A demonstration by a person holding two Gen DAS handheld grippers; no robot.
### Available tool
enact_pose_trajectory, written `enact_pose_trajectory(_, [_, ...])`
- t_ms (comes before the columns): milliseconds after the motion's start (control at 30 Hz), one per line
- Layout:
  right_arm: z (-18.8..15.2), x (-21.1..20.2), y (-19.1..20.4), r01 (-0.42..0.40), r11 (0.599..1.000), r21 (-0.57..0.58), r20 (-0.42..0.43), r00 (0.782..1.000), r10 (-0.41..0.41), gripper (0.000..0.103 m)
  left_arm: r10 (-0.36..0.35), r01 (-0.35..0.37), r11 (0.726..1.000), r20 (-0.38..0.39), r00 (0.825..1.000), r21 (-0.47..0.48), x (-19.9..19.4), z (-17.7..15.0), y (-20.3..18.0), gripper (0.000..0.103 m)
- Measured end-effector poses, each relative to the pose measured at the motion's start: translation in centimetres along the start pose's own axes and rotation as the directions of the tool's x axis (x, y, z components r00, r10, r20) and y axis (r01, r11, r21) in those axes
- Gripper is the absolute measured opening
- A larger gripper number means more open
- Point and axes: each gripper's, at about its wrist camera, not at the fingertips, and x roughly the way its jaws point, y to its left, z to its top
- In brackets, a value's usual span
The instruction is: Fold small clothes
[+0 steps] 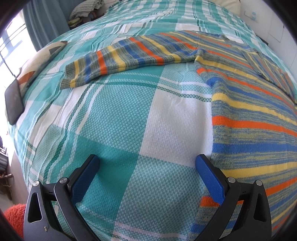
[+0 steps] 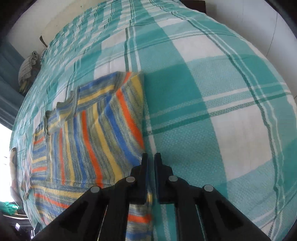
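A small knitted sweater (image 1: pixel 250 111) with blue, orange, yellow and grey stripes lies flat on a teal-and-white checked bedspread (image 1: pixel 120 120). Its left sleeve (image 1: pixel 126 55) stretches out to the left. My left gripper (image 1: pixel 147 161) is open and empty, low over the bedspread just left of the sweater's side edge. In the right wrist view the sweater (image 2: pixel 89 140) has its right side folded over the body. My right gripper (image 2: pixel 151 157) is shut with a narrow slit between the fingers, right at the folded edge; it holds nothing that I can see.
A dark phone (image 1: pixel 14 102) lies on a patterned cushion (image 1: pixel 37 61) at the bed's left edge. A bundle of cloth (image 1: pixel 85 11) sits beyond the far corner, by a teal curtain (image 1: pixel 44 24). A white wall (image 2: pixel 250 22) runs along the bed's right side.
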Motion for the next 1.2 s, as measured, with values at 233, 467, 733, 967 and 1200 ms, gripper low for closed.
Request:
enact_pose_trajectory(233, [-5.5, -6.4, -2.7, 0.036, 0.976, -0.217, 0.145, 0.989, -0.005, 0.056, 0.008, -0.007, 1.0, 0.005, 1.0, -0.002, 0.0, 0.0, -0.2, 0.103])
enact_pose_trajectory(467, [-12.0, -7.4, -9.3, 0.106, 0.986, -0.129, 0.19, 0.979, -0.08, 0.056, 0.023, -0.023, 1.0, 0.017, 1.0, -0.003, 0.1, -0.1, -0.4, 0.103])
enact_pose_trajectory(733, [-15.3, -5.2, -9.2, 0.167, 0.97, -0.176, 0.276, 0.954, -0.115, 0.096, 0.032, -0.032, 0.999, 0.039, 0.999, -0.004, -0.1, -0.5, -0.5, 0.103])
enact_pose_trajectory(967, [-15.6, -4.8, -9.6, 0.139, 0.972, -0.187, 0.286, 0.955, -0.082, 0.1, 0.034, -0.034, 0.999, 0.038, 0.999, -0.002, -0.1, -0.5, -0.5, 0.103])
enact_pose_trajectory(1200, [-15.7, -4.6, -9.3, 0.149, 0.97, -0.194, 0.296, 0.951, -0.087, 0.101, 0.036, -0.036, 0.999, 0.045, 0.998, -0.001, -0.1, -0.7, -0.6, 0.103])
